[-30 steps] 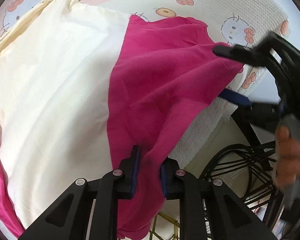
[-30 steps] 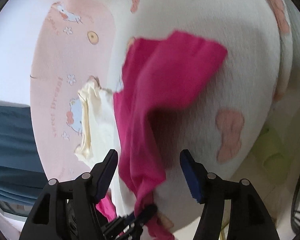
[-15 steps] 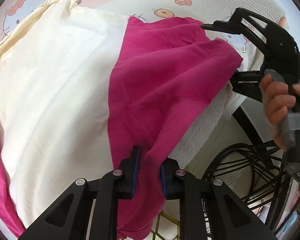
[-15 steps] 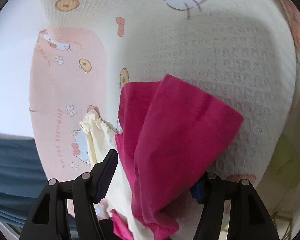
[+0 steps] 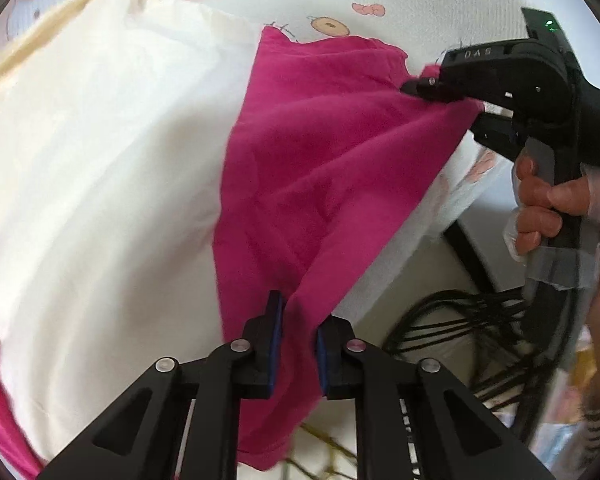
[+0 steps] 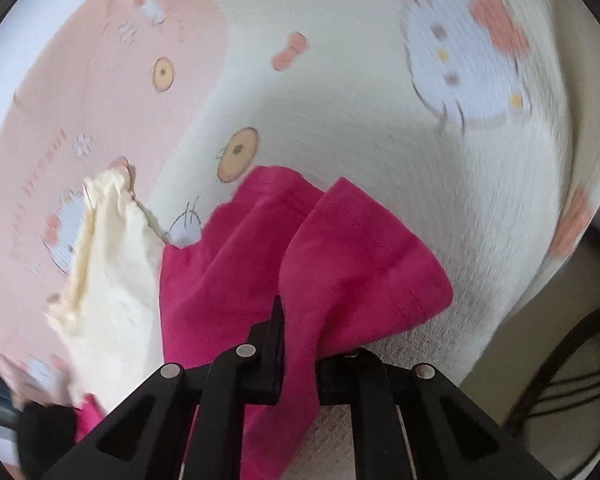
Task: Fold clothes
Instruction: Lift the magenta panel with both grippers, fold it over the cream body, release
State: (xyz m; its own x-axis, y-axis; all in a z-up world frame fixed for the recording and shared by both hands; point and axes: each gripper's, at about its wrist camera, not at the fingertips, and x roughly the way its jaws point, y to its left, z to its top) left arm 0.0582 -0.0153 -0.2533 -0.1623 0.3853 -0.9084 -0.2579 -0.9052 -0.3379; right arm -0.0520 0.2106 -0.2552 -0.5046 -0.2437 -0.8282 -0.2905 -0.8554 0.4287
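A garment with a magenta panel point(image 5: 320, 168) and a cream panel point(image 5: 100, 184) lies over a cartoon-print blanket. My left gripper point(image 5: 298, 344) is shut on the magenta hem near the blanket's edge. In the left wrist view my right gripper point(image 5: 420, 89), held by a hand point(image 5: 540, 204), pinches the far magenta corner. In the right wrist view the right gripper point(image 6: 300, 344) is shut on the magenta cloth point(image 6: 340, 264), which folds up between its fingers. The cream part point(image 6: 112, 264) bunches to the left.
The white and pink cartoon-print blanket point(image 6: 340, 80) covers the surface and drops off at the right edge. A black wire-frame chair or rack point(image 5: 480, 328) stands below that edge. Grey tape point(image 5: 560, 268) wraps the right gripper's handle.
The right gripper went from open beside the magenta corner to shut on it. The left gripper kept its hold and moved slightly forward.
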